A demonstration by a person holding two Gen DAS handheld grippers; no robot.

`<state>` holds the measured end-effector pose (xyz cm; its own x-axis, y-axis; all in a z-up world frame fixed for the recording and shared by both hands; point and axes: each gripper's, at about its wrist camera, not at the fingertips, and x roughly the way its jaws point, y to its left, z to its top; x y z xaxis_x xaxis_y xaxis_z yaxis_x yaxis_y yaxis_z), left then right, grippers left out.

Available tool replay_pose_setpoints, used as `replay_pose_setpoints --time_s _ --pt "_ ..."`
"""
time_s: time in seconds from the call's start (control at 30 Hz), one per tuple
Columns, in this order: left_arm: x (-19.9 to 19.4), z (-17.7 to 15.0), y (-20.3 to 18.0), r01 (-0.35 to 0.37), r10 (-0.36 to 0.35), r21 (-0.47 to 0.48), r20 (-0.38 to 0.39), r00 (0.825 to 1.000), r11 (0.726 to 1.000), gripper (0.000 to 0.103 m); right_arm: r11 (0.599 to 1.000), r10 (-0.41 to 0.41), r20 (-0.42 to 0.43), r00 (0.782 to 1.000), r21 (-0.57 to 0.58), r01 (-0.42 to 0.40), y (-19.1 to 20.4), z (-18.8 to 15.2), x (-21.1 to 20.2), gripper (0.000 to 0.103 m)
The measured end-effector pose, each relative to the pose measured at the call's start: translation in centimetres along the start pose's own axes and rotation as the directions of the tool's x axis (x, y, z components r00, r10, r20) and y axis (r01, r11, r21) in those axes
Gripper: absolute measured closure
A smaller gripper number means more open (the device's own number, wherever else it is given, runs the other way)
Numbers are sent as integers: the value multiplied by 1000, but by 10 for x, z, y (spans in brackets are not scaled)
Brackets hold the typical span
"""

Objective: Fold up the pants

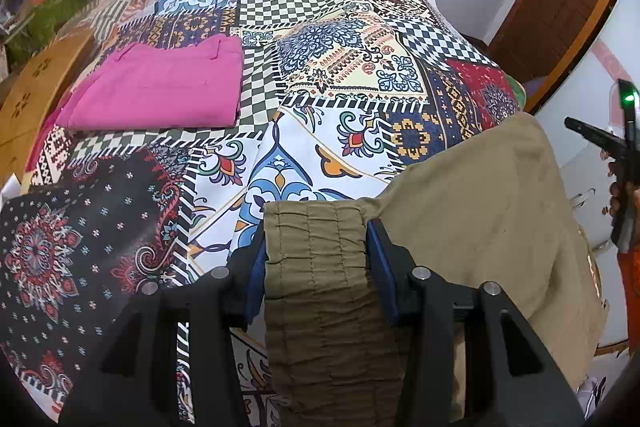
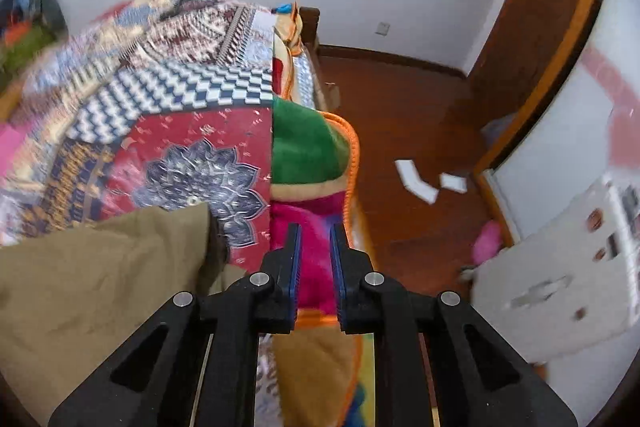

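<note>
Left gripper (image 1: 316, 247) is pinching the stretchy waistband of the brown pants (image 1: 480, 211), and the rest of the pants are lying on the patchwork bedspread (image 1: 320, 59) near its edge. Right gripper (image 2: 315, 259) is hanging past the edge of the bed with its fingers apart and nothing between them. Folded pink pants (image 1: 160, 87) are sitting farther back on the bed

Both wrist views close over bedspread (image 1: 320, 27), sharing it.
</note>
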<state>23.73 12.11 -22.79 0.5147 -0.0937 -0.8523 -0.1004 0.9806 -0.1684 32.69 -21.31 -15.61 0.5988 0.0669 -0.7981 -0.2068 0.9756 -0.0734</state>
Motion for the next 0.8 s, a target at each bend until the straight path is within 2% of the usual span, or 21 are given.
replay_pose_setpoints --time_s 0.1,0.2,0.3,0.4,0.47,0.57,0.63,0.67,0.73,0.8 --pt "-7 4 -4 -12 12 9 2 1000 1000 56 997 77 -22 997 -23 -77 14 -7 -6 87" --pt "-23 8 -8 -31 30 15 37 999 999 56 978 201 -66 977 -36 -204 37 -20 -6 86" --pt "-39 12 -13 -54 51 40 74 996 998 56 961 263 -122 957 -57 -271 57 -35 5 86" --pt "-49 14 -16 -25 22 42 83 996 999 56 968 217 -159 963 -93 -233 67 -49 20 86" --pt "-45 13 -20 -8 5 54 62 998 999 56 969 223 -180 958 -69 -238 62 -54 27 86" --pt "-26 5 -24 -11 11 72 -7 1000 997 56 974 212 -191 958 -39 -224 47 -58 28 86" --pt "-10 -4 -22 -18 22 66 -52 998 998 56 986 138 -195 971 -60 -153 41 -62 28 77" --pt "-3 -8 -20 -25 29 60 -65 997 998 54 988 131 -194 972 -57 -145 38 -64 26 68" --pt "0 -11 -15 -50 52 39 -51 997 998 41 990 121 -199 973 -49 -133 30 -69 21 67" --pt "-1 -10 -11 -41 42 13 -58 997 999 40 993 90 -192 977 -64 -104 24 -69 13 67"
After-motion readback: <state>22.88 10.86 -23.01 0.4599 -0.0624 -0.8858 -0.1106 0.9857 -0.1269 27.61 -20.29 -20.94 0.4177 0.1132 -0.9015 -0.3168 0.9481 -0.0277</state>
